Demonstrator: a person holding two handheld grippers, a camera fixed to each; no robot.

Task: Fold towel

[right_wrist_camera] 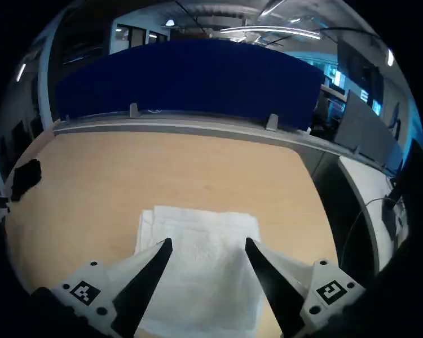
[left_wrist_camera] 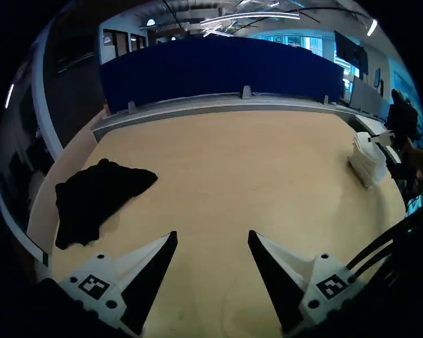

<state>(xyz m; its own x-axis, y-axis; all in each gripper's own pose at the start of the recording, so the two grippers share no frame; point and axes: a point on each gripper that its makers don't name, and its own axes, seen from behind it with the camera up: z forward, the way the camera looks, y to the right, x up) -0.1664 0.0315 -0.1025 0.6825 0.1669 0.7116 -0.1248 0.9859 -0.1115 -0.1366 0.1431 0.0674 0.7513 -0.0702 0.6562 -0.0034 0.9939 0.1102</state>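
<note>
Crumpled black cloth towel (left_wrist_camera: pixel 96 197) lies unfolded on the pale wooden desk (left_wrist_camera: pixel 239 152) at ten o'clock from the spread left claw (left_wrist_camera: pixel 211 234), nearer it; spread right claw (right_wrist_camera: pixel 206 241) hovers over stacked white folded towels (right_wrist_camera: pixel 200 225).

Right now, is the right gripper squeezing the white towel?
No, the right gripper is open, its fingers spread wide apart over the white towel, which lies flat beneath them.

One black cloth (left_wrist_camera: pixel 96 197), one stack of white towels (right_wrist_camera: pixel 197 231), one wooden table (left_wrist_camera: pixel 239 152).
</note>
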